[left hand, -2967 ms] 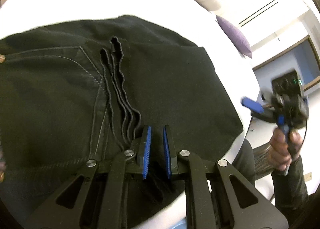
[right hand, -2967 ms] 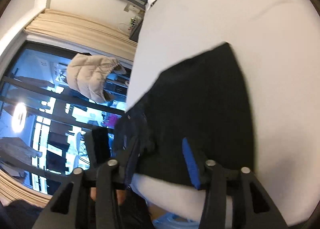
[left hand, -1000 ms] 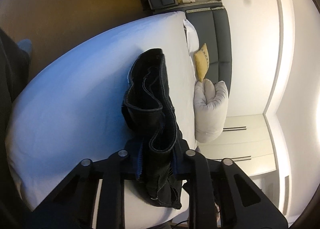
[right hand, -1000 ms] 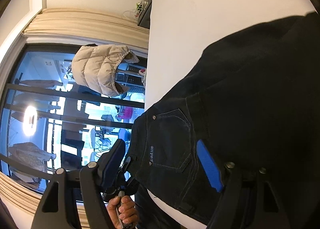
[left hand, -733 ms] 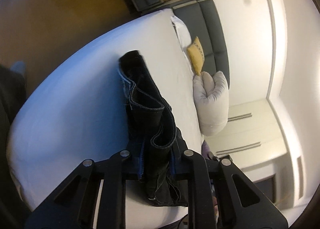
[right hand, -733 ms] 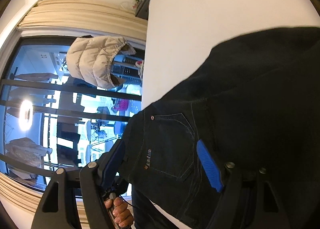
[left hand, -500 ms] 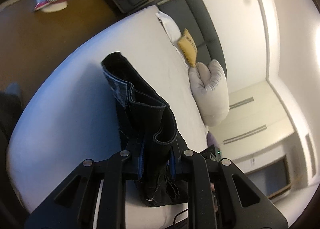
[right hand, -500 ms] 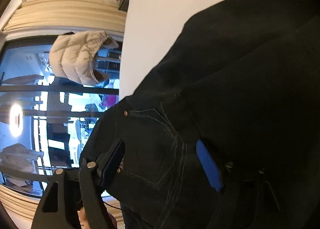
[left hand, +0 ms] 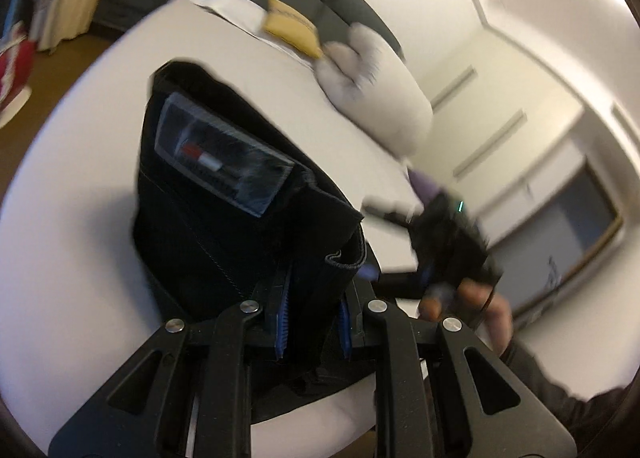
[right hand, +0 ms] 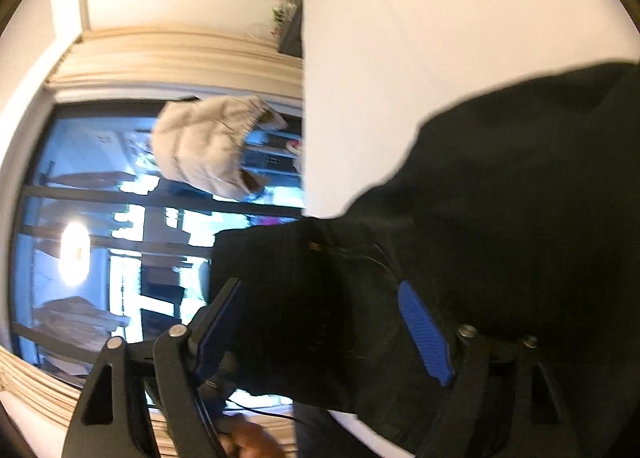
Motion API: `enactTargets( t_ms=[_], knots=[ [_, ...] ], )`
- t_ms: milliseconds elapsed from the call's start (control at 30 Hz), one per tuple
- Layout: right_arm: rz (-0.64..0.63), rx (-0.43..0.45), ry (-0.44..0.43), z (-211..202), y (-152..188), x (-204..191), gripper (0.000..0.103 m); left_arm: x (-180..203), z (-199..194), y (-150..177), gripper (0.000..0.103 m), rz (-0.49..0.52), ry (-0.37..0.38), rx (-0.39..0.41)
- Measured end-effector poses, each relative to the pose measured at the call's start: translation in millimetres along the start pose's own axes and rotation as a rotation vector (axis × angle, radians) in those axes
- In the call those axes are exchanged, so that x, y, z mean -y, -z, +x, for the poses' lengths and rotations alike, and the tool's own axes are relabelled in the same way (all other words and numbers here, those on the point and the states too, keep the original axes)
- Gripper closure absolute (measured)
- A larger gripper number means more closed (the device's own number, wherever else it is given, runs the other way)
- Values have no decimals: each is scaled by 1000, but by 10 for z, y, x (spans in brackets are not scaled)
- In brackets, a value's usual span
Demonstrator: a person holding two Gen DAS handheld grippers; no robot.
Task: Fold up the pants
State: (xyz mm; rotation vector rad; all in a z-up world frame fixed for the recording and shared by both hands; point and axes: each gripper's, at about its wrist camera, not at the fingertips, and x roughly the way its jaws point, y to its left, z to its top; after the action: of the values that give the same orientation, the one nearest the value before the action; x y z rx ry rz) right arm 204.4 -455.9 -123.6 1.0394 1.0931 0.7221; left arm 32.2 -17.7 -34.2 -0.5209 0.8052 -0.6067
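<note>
mostly thick black denim pants

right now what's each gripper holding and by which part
The left gripper is shut on the black pants, clamping a bunched, folded edge below the label. The right gripper is open, its fingers straddling the pants without gripping.

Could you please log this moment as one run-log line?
stage: mid-fold | left gripper: shut on pants, waistband lifted above bed | right gripper: jaws just opening, wide, pants between, unpressed
</note>
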Motion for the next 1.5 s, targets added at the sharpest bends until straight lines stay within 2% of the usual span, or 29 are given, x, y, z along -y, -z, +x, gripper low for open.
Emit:
enactTargets(
  t_ms=[67,133,233,300,400,467,533,567,600,700,800,1167,1500],
  knots=[
    [-7,11,-44,-94,-26,-49,14,180,246,89,86,57,-3,-49],
    [-35,6,-36,-104,-41,-141,10,295,423,172,86,99,-9,-90],
    [-119,-31,80,-8,0,-248,10,419,647,294,86,133,-15,-142],
    [-150,-55,110,91,22,-283,12,493,778,317,86,160,-23,-163],
    [-176,-86,187,169,35,-212,28,624,847,383,86,194,-29,-175],
    [-148,-102,219,223,22,-102,34,698,888,412,86,213,-32,-181],
    [-118,-101,228,230,12,2,56,763,938,438,86,225,-34,-189],
    [-120,-95,223,211,14,17,64,772,982,428,86,225,-33,-194],
    [-132,-85,218,191,16,11,79,793,1096,350,86,225,-31,-199],
    [-192,-55,252,156,37,-75,87,766,1150,315,86,237,-25,-215],
    [-234,-19,277,19,58,-115,88,821,1239,273,86,247,-5,-227],
    [-189,90,294,-698,-77,126,89,1429,1986,174,86,321,79,-287],
    [-139,126,331,-1169,-149,431,89,1867,2707,124,86,364,118,-366]
  ],
)
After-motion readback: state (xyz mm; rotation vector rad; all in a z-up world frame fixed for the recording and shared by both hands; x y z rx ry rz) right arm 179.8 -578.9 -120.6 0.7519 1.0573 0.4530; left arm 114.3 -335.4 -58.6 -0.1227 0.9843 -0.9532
